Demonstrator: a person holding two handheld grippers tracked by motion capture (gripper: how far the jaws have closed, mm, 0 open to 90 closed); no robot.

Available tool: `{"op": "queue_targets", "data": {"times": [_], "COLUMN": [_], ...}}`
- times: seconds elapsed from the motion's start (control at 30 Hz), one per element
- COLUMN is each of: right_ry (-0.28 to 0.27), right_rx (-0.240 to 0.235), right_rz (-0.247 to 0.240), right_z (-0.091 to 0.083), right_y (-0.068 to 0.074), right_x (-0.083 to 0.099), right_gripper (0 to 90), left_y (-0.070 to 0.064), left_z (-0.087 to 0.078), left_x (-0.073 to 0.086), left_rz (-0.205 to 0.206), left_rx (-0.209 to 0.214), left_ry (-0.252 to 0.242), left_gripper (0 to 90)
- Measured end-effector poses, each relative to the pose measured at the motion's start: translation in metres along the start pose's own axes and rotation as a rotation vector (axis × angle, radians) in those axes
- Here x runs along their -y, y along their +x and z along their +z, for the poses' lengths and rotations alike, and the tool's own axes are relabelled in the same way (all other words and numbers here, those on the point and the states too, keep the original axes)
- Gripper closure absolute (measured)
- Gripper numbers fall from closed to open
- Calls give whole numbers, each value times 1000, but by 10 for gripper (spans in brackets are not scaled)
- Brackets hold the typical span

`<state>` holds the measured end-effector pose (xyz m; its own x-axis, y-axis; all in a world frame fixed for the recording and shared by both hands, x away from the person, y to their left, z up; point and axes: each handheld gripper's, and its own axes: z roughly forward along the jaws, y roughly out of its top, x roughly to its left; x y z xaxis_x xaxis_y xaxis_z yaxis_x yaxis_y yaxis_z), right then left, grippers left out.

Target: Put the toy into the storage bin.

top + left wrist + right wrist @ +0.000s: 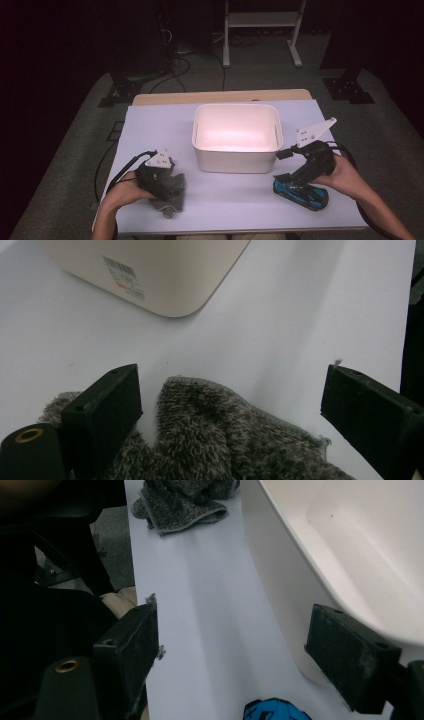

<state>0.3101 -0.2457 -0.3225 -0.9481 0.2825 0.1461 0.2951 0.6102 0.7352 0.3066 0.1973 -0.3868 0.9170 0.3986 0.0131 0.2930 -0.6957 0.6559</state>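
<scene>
**Cloth and toy car lined up for the bin**

Cloth [170, 192] near left on table [150, 120], under left gripper [230, 405], jaws spread wide either side of a raised fold, nothing pinched yet; set low, probably to bite the thick pile. Toy car [301, 193] near right, beneath right gripper [232, 652], jaws likewise apart and empty, straddling its blue nose. White bin [235, 160] between both, mouth up, within easy reach for dropping.

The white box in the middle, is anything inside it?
The white box looks empty: bare pale floor and walls in the high view. The strip of floor behind its near wall is hidden.
</scene>
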Motion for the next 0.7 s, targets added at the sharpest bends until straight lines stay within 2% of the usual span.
{"op": "queue_targets", "data": {"times": [0.2, 0.37, 0.7], "right_ry": [-3, 32, 101], "right_rx": [25, 45, 91], "right_rz": [33, 68, 102], "right_z": [-2, 6, 26], "right_y": [-1, -4, -10], "right_x": [25, 45, 77], "right_gripper": [195, 187, 176], "left_y": [-1, -1, -2], "left_z": [-2, -3, -2], "left_x": [-1, -1, -1], "left_rz": [1, 1, 6], "left_rx": [1, -1, 3], "left_ry": [-9, -16, -10], "left_gripper": [88, 88, 88]}}
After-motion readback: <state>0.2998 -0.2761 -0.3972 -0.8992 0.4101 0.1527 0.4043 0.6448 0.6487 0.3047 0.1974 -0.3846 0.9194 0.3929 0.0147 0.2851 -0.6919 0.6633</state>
